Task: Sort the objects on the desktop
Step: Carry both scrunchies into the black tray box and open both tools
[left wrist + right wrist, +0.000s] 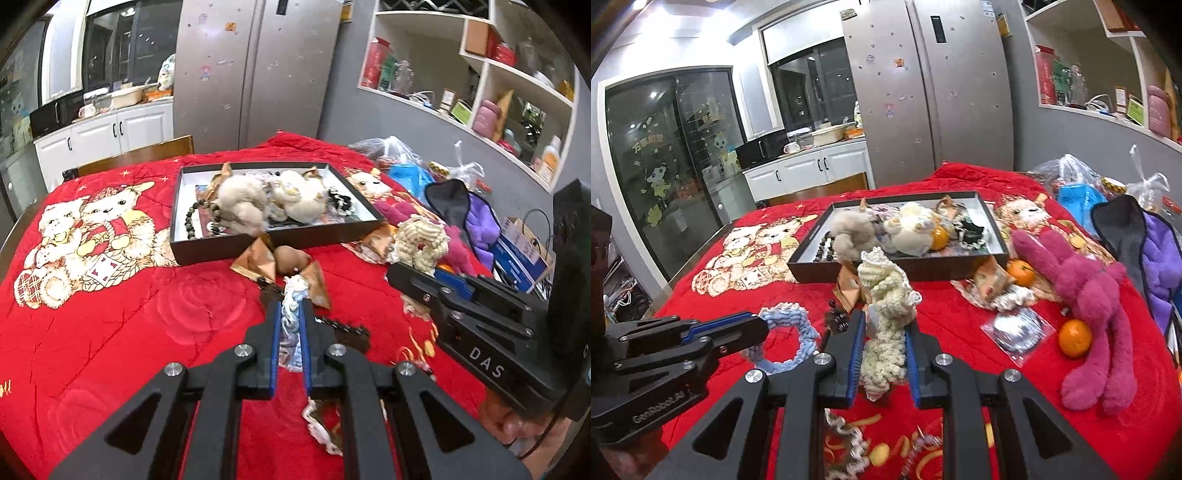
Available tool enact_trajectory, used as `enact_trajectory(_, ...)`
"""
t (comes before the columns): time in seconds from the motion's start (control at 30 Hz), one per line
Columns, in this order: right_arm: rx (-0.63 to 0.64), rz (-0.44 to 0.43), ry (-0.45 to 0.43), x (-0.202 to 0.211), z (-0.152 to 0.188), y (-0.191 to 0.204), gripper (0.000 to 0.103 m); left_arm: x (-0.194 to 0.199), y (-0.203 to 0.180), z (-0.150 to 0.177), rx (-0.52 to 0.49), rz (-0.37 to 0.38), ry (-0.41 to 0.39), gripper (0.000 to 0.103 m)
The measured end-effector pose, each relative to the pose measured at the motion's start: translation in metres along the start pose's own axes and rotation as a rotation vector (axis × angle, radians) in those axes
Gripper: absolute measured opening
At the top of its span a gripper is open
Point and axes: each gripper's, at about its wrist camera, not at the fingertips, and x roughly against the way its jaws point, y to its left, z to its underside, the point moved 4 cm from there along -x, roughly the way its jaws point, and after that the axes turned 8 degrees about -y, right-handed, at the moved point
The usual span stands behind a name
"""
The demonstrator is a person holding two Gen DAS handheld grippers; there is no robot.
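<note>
Two claws fill the bottom of my views, each clenched on a knitted piece. In the left wrist view my left claw (291, 314) pinches a blue-and-white knit ring (290, 314) between its blue pads, low in the middle of the frame. From the right wrist view the same ring (798, 332) hangs off that claw (764, 326) at lower left, above the red quilt (960, 321) that covers the worktop. My right claw (884, 332) grips a cream knit piece (886, 314) that stands up between its fingers; the left wrist view shows this claw (397, 273) at centre right with the cream knit (421, 240) bunched at its tip.

Right of centre in the right wrist view lie a silver packet (1015, 326), an orange (1074, 338) and a magenta plush rabbit (1089, 295), the orange touching the rabbit's leg. A second orange (1021, 272) sits near the box's right corner. Gold wrapped packets (258, 258) lie just in front of the box in the left wrist view.

Mid-frame, the dark box (905, 271) holds a grey plush (853, 232), a cream plush (916, 229) and a string of beads (192, 221). At the right edge lie a purple cloth (1160, 258) and plastic bags (1067, 166). Upper centre stands a silver fridge (931, 92), with white shelves (480, 74) at upper right of the left wrist view.
</note>
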Motion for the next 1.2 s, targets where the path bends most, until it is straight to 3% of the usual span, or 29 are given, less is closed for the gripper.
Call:
enact_trajectory(0.43, -0.023, -0.014, 0.009, -0.046, -0.032, 0.012, 0.021, -0.035, 0.043, -0.042, -0.014, -0.095, -0.018, 0.01)
enact_trajectory(0.6, -0.017, 0.0, 0.015, -0.065, -0.043, 0.013, 0.021, -0.052, 0.051, -0.053, -0.007, -0.092, -0.005, 0.01)
enact_trajectory(1.2, -0.02, 0.1, 0.064, -0.124, -0.075, -0.032, 0.02, -0.117, 0.085, -0.098, -0.003, -0.148, 0.016, 0.01)
